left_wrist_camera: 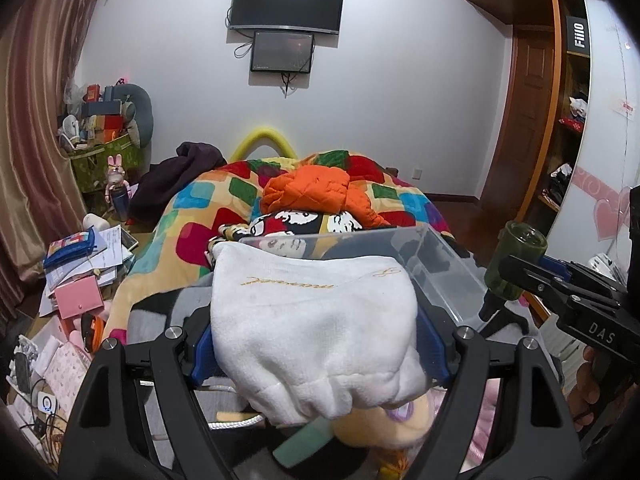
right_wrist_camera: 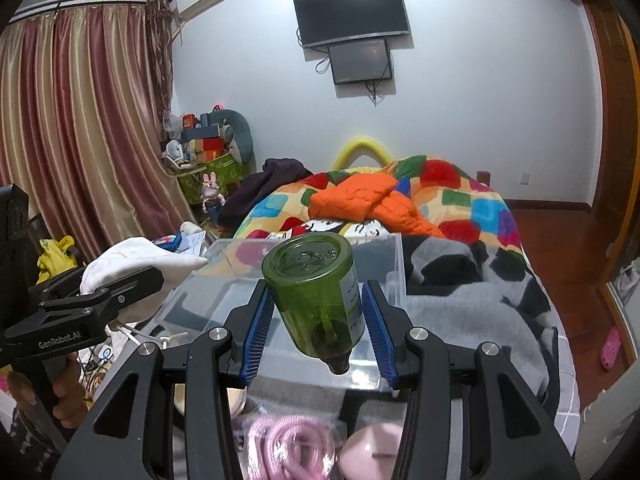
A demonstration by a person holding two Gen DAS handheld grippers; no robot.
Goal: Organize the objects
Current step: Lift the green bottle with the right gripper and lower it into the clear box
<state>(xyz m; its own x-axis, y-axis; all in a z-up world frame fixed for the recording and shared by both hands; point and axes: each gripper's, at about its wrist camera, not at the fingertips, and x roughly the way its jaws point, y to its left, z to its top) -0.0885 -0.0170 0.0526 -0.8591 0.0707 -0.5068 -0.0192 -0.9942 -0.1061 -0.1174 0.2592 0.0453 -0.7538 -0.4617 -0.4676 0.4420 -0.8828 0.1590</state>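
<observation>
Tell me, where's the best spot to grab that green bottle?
Around its smooth round middle, as the right gripper does now: jaws on opposite sides of the green bottle, coming from below its narrow black nozzle end. The nozzle looks too small to hold steadily.

tongs (left_wrist_camera: 316, 344): 2 | white pouch (left_wrist_camera: 316, 320): 1 | green bottle (right_wrist_camera: 316, 296): 1 | clear bin (right_wrist_camera: 304, 252): 1

I am holding a white fleece pouch (left_wrist_camera: 316, 332), gold script stitched on it, bunched and sagging just before the bin (left_wrist_camera: 440, 264). I am gripping a green translucent bottle (right_wrist_camera: 316, 300), tilted with its base up and dark nozzle down, over the bin's near edge. The clear plastic bin is sitting open.
</observation>
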